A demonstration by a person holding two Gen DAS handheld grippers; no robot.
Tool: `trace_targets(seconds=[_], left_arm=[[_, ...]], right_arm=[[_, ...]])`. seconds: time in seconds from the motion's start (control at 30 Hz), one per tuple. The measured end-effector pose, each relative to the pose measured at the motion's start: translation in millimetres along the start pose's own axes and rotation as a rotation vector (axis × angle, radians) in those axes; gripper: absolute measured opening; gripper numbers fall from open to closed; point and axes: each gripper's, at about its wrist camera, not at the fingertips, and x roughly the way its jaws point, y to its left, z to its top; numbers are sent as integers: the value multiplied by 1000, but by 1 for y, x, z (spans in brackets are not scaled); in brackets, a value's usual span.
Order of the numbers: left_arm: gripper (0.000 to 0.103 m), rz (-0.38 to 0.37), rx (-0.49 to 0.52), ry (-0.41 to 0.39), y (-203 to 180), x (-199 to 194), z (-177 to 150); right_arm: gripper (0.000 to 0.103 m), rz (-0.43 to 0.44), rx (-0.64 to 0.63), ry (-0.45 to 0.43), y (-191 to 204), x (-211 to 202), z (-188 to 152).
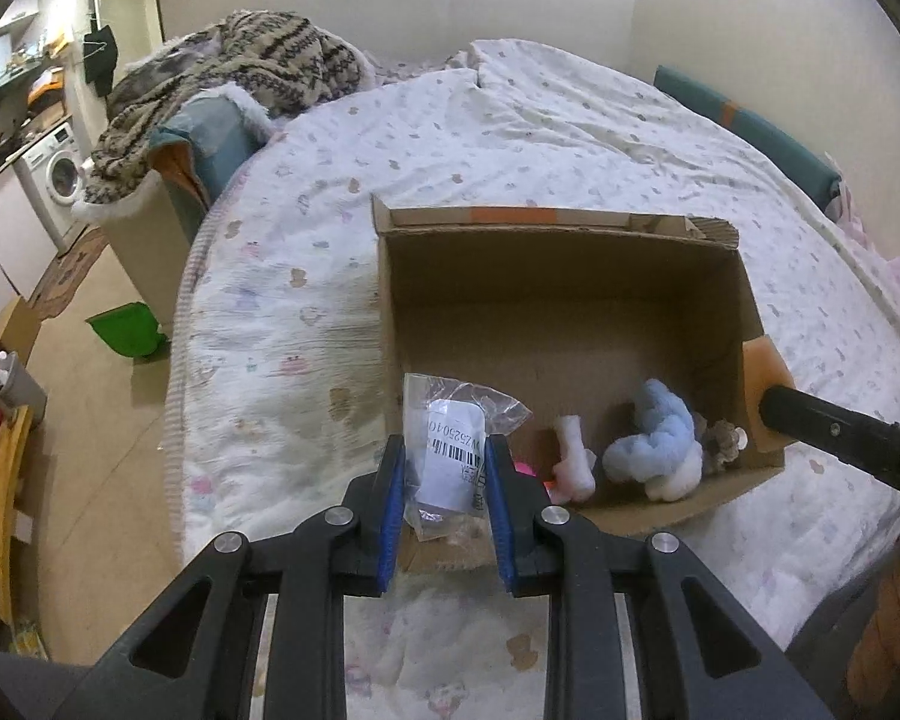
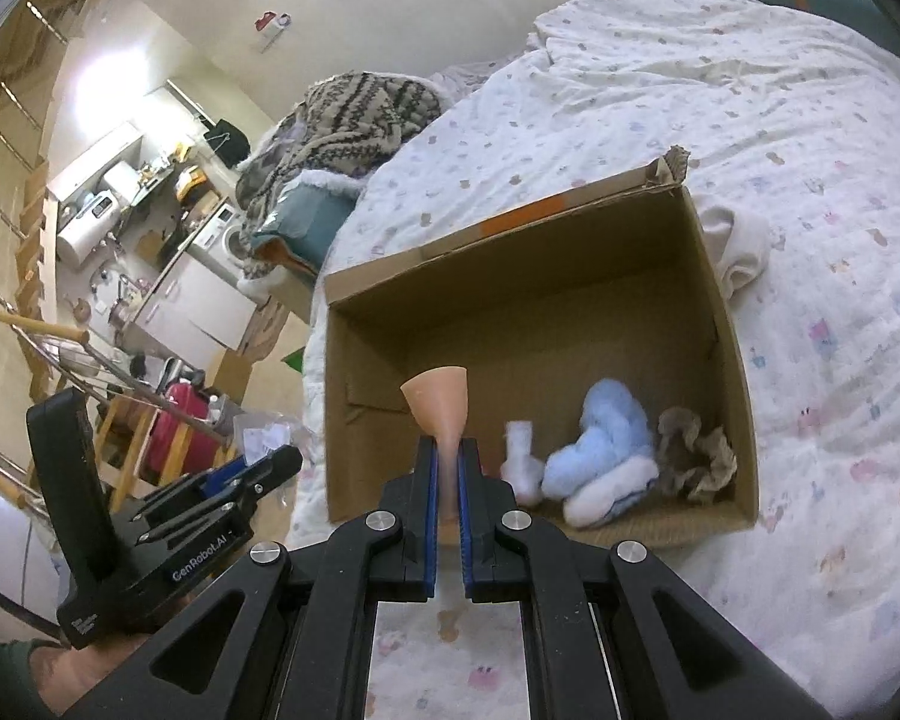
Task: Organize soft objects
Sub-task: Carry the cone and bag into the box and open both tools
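Note:
An open cardboard box (image 1: 546, 228) (image 2: 510, 222) sits on the bed. Inside lie a blue and white plush (image 1: 660, 450) (image 2: 606, 456), a small white soft piece (image 1: 573, 462) (image 2: 522, 462) and a brown scrunchie (image 2: 696, 456) (image 1: 723, 441). My left gripper (image 1: 444, 450) is shut on a clear plastic bag with a barcode label (image 1: 453, 438), held over the box's near left corner. My right gripper (image 2: 447, 450) is shut on a peach sponge (image 2: 441, 402), pinched thin, above the box's near edge; the sponge also shows in the left wrist view (image 1: 762, 384).
The bed has a white patterned quilt (image 1: 570, 120) (image 2: 810, 180). A cream cloth (image 2: 744, 240) lies by the box's right side. A knit blanket (image 1: 240, 72) covers a bin left of the bed. A green dustpan (image 1: 126, 330) lies on the floor.

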Motion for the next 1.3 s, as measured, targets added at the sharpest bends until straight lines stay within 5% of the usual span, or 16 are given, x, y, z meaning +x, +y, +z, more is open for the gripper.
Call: trace_targets(seconds=[0.3, 0.97, 1.07, 1.17, 1.3], left_arm=[[23, -75, -55, 70, 4, 46, -12], [24, -70, -33, 115, -7, 59, -17], [28, -66, -38, 105, -6, 58, -16], [46, -72, -58, 103, -5, 58, -17], [56, -75, -50, 71, -7, 50, -16]], right_arm=[[8, 0, 97, 78, -29, 40, -16], [8, -30, 102, 163, -30, 67, -24], [8, -31, 92, 158, -27, 64, -25], [11, -42, 70, 156, -24, 64, -25], [21, -57, 52, 137, -21, 60, -23]])
